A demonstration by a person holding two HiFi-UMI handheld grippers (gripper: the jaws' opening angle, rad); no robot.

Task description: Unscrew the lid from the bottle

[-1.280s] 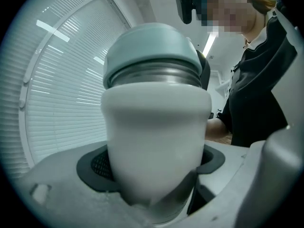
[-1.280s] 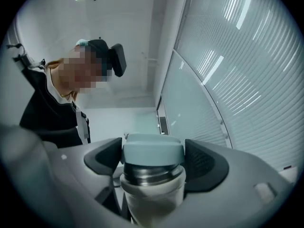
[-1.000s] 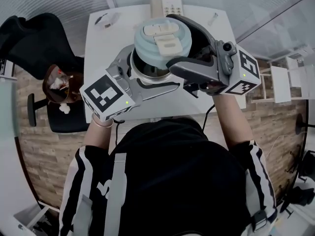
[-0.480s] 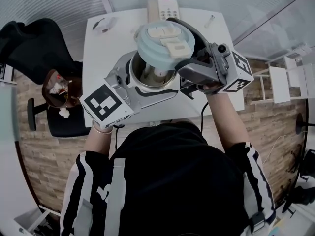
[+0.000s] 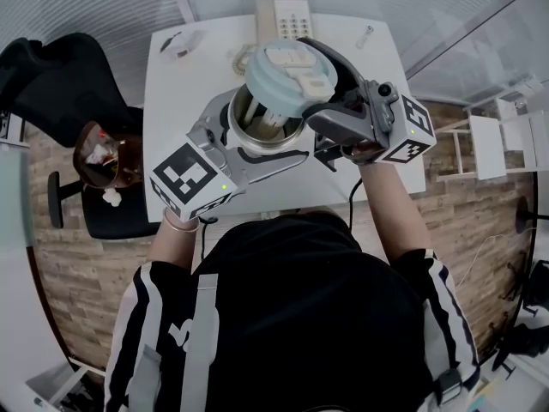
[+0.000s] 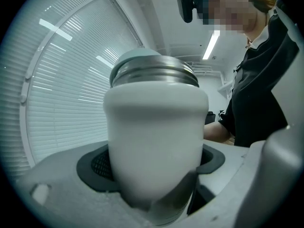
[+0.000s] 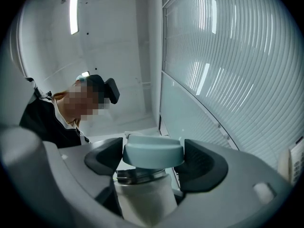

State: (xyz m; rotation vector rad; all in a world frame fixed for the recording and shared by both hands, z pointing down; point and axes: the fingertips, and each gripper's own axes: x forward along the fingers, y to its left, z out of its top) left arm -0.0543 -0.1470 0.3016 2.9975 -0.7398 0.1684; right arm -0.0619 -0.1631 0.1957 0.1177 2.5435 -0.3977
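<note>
The left hand-held gripper (image 6: pixel 152 175) has its jaws spread wide and clamped on the body of a matt white, round-shouldered bottle (image 6: pixel 154 137), dark ribbed pads (image 6: pixel 97 165) pressed against both sides. The bottle stands upright in that grip. Above its shoulder rises a threaded stainless-steel neck (image 6: pixel 154 75), and from the head view the mouth (image 5: pixel 262 118) lies open, showing a shiny steel interior.

The right hand-held gripper (image 7: pixel 153 161), angled upward, also stands wide and grips a round pale blue-green lid (image 5: pixel 290 77) by its rim, one black pad on each side. The lid is off the threads. It sits tilted just above the neck and is shifted toward the right hand-held gripper's side, so it covers only part of the mouth. Its top carries a cream flip tab (image 5: pixel 287 63), and a pale stub on its underside hangs down in the open mouth.

Both hand-held grippers meet over a white counter (image 5: pixel 171 84). Beyond them, at its far edge, lies a white keypad unit (image 5: pixel 292 14). Out past the left hand-held gripper stands a black office chair (image 5: pixel 60 75).
</note>
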